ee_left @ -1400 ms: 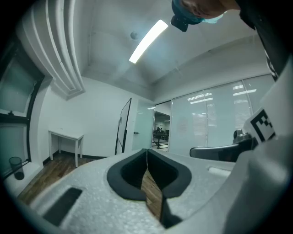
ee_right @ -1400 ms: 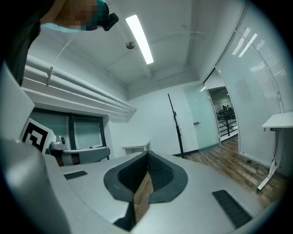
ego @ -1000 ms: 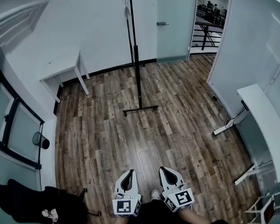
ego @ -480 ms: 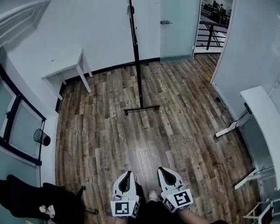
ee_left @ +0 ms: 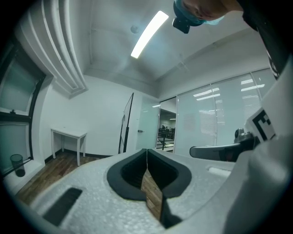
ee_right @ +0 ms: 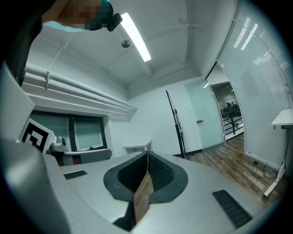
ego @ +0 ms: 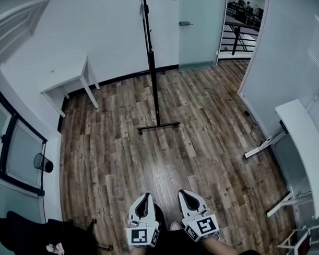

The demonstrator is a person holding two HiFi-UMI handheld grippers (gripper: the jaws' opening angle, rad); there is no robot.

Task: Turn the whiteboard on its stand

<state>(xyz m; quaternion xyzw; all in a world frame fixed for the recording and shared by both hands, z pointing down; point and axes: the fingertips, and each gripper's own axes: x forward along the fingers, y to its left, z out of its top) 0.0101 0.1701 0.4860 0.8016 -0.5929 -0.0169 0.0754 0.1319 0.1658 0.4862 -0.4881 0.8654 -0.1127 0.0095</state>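
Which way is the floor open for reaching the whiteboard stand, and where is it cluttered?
Bare wood floor runs straight ahead to the stand's base, and on both sides of it, between the small white table and the right desk. Crowded: desk legs and cable at right, dark chair at bottom left.

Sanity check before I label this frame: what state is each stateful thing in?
whiteboard: upright on its stand, edge-on to the head view, untouched, well ahead of both grippers
left gripper: shut, nothing between the jaws
right gripper: shut, nothing between the jaws
glass door: open, corridor visible beside it
ceiling light: on
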